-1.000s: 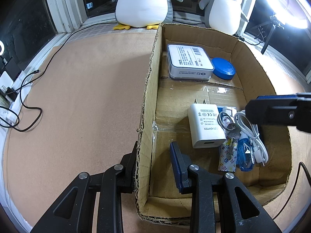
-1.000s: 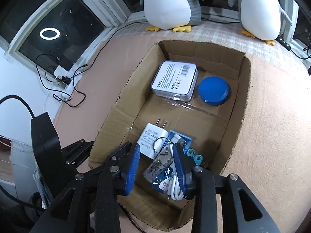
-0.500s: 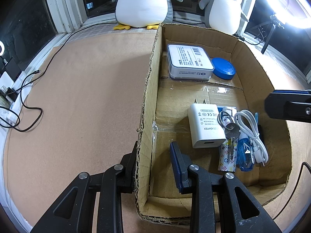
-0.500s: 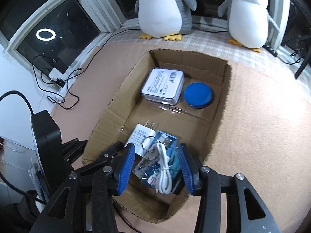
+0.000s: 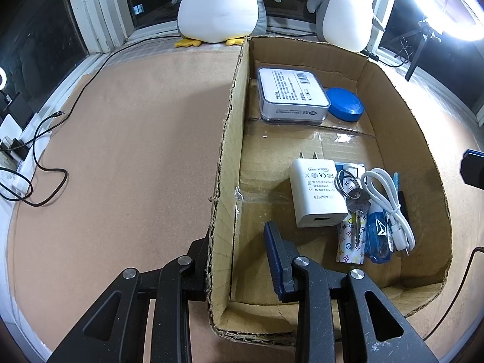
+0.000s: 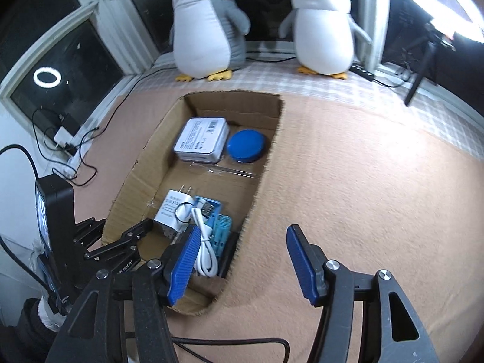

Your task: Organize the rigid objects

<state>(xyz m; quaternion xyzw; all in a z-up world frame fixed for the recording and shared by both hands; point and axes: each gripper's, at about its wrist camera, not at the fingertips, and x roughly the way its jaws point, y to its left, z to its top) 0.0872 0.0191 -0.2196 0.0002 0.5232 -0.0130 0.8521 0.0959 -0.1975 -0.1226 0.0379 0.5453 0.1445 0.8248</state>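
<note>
An open cardboard box (image 5: pixel 227 151) lies on the brown mat. At its far end sit a white flat case (image 5: pixel 292 95) and a blue round lid (image 5: pixel 346 104). Near its front lie a white charger adapter (image 5: pixel 317 193), keys (image 5: pixel 357 202), a coiled white cable (image 5: pixel 387 199) and a blue packet (image 5: pixel 378 236). My left gripper (image 5: pixel 236 242) is open and straddles the box's left wall, with one finger outside and the blue pad inside. My right gripper (image 6: pixel 242 260) is open and empty, hovering over the box's (image 6: pixel 266 163) near right corner above the cable (image 6: pixel 204 242).
Two plush penguins (image 6: pixel 208 30) (image 6: pixel 323 30) stand on the sill behind the box. Black cables and chargers (image 5: pixel 33 157) lie at the mat's left edge. A bright ring light on a stand (image 5: pixel 420 48) is at the far right. Bare mat (image 6: pixel 363 181) stretches right of the box.
My right gripper has drawn back out of the box toward the right and opened wider, leaving the cable and small items inside. The left gripper has not moved.
</note>
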